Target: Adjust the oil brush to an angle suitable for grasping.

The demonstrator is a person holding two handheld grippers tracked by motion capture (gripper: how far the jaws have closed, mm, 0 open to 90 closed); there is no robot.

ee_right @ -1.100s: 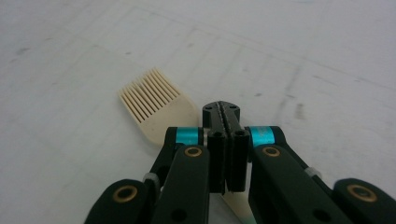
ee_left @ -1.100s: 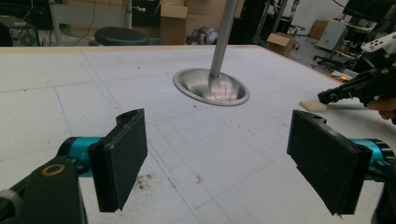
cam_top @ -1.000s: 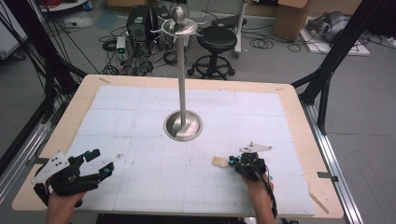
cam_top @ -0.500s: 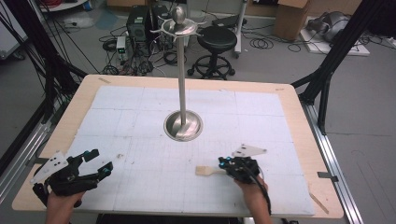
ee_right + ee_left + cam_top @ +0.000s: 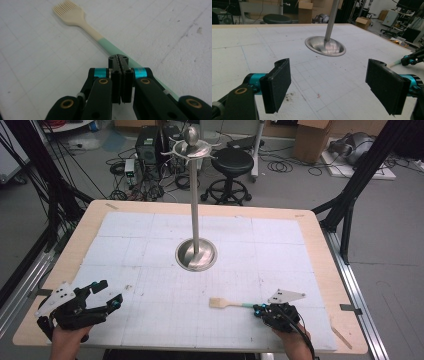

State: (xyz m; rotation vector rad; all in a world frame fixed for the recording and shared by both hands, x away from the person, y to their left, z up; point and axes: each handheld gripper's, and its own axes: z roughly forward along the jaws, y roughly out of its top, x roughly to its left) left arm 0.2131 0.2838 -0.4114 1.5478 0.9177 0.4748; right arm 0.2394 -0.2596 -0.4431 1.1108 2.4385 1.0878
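A cream silicone brush point(image 5: 227, 304) with a mint-green handle lies flat on the white mat in front of the metal stand point(image 5: 196, 255). My right gripper point(image 5: 258, 310) sits at the brush's handle end, pointing left along it. In the right gripper view the jaws point(image 5: 118, 59) are pressed together with nothing between them. The brush point(image 5: 75, 17) passes slantwise beneath them. My left gripper point(image 5: 111, 293) rests at the front left corner, open wide and holding nothing. In its own view the left gripper point(image 5: 329, 85) has bare mat between its jaws.
The stand's round steel base point(image 5: 325, 46) carries a tall pole topped by hooks point(image 5: 191, 145). The white gridded mat point(image 5: 150, 235) lies on a wooden table point(image 5: 320, 245). A stool and cables sit on the floor behind.
My right gripper has drawn back to the right along the brush, so more of the handle now shows ahead of it. The brush head sits farther left. The left gripper has stayed put.
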